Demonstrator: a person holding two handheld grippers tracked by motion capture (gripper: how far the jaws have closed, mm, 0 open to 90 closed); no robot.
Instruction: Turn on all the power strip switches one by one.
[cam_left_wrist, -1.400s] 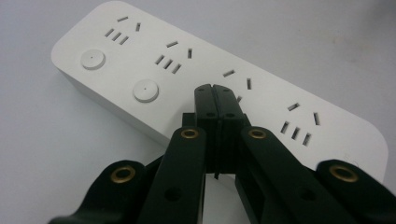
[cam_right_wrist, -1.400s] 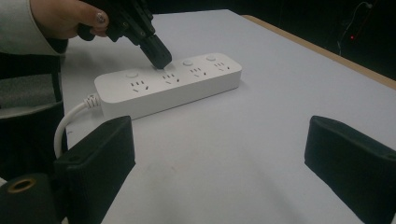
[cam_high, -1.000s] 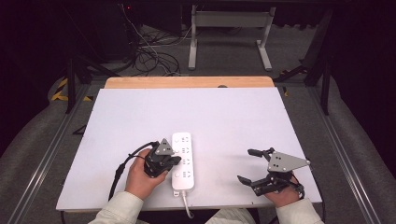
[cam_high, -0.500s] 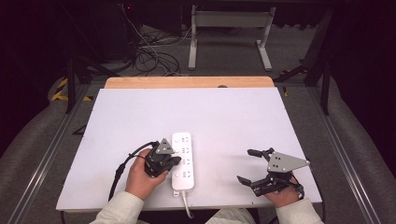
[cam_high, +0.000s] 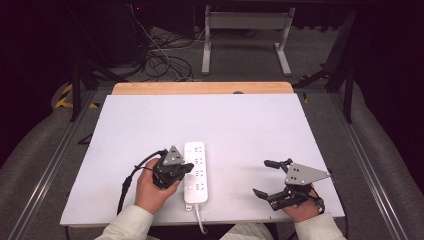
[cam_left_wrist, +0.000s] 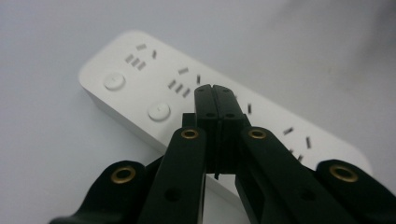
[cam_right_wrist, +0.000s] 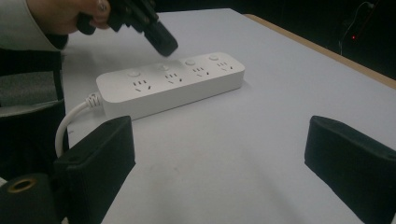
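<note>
A white power strip (cam_high: 195, 172) with several sockets and round buttons lies lengthwise near the table's front edge, its cord leaving toward the person. My left gripper (cam_high: 187, 168) is shut with nothing between its jaws, and its tips point down at the strip's top. In the left gripper view the closed tips (cam_left_wrist: 215, 93) hang over the power strip (cam_left_wrist: 135, 74) beside a round button (cam_left_wrist: 159, 112). In the right gripper view the left gripper (cam_right_wrist: 161, 39) hovers close above the power strip (cam_right_wrist: 173, 86); I cannot tell if they touch. My right gripper (cam_high: 262, 177) rests open, well right of the strip and apart from it.
The white tabletop (cam_high: 240, 125) has a wooden strip (cam_high: 200, 88) along its far edge. The strip's white cord (cam_high: 200, 222) runs off the front edge. Cables (cam_high: 165, 55) and a metal frame (cam_high: 245, 30) lie on the floor beyond the table.
</note>
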